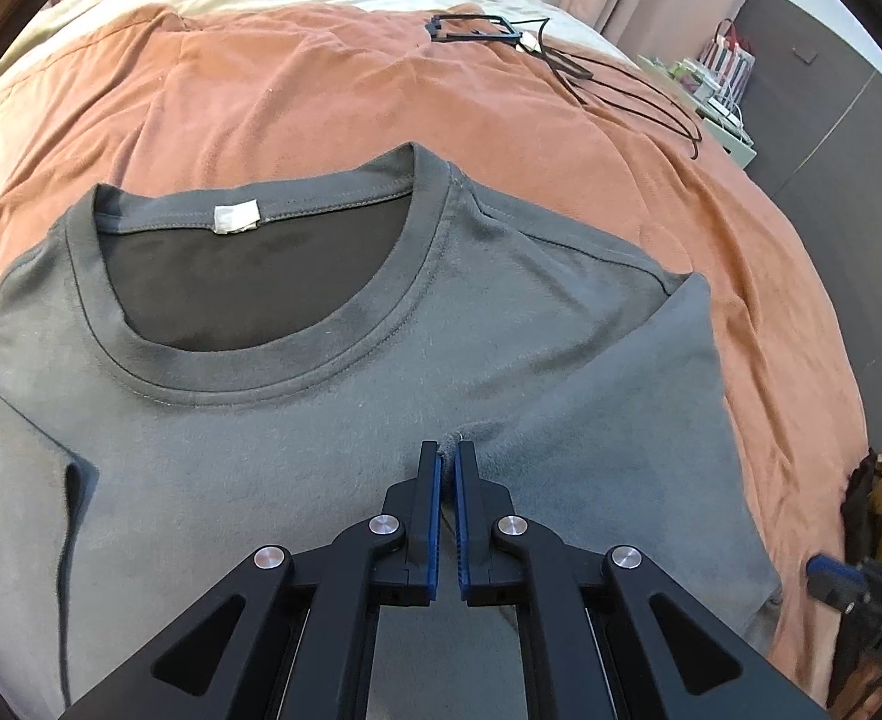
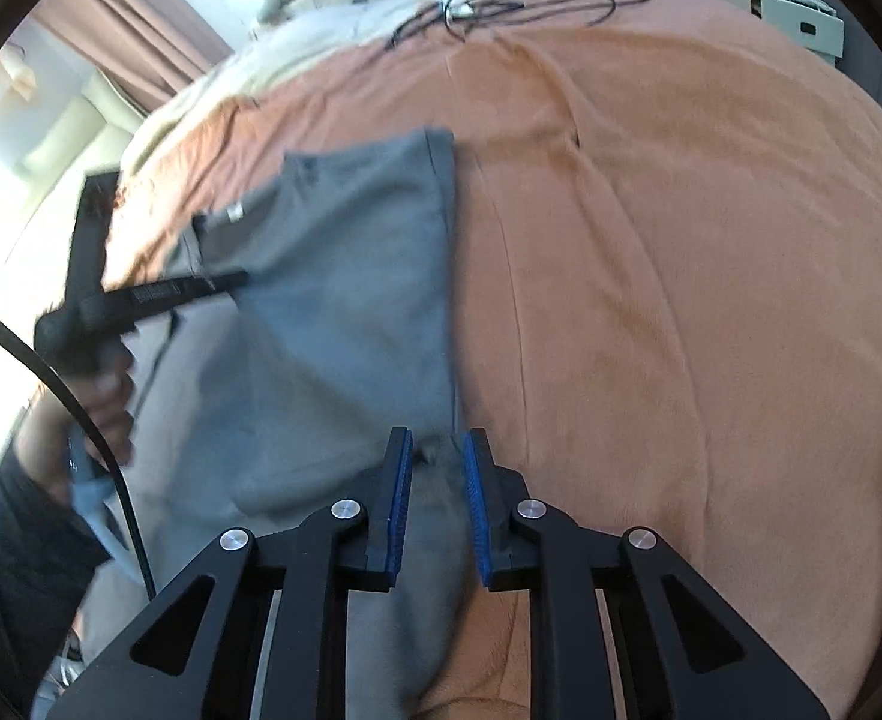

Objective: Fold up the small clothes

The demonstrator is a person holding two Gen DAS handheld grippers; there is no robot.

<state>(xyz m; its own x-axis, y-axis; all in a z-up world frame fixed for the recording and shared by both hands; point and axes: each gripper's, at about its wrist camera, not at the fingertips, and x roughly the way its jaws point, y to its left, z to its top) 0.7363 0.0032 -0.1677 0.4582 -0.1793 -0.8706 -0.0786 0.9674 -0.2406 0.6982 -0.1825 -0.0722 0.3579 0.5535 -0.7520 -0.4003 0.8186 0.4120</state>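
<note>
Grey T-shirt [image 1: 333, 420] pinched on an orange blanket [image 1: 321, 90]

The left gripper [image 1: 447, 456] has its blue pads closed on a small fold of fabric below the collar [image 1: 249, 372].

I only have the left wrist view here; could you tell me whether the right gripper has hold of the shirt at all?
Observer: Yes, the right gripper has a bunched fold of the grey T-shirt between its pads, at the shirt's side edge.
Operator: Thank you. Is my left gripper visible from over there?
Observer: It is; the left gripper shows at the left of the right wrist view, its tips on the shirt.
Operator: And what lies beyond the shirt on that side?
Observer: Bare orange blanket, with black cables lying at its far end.
</note>
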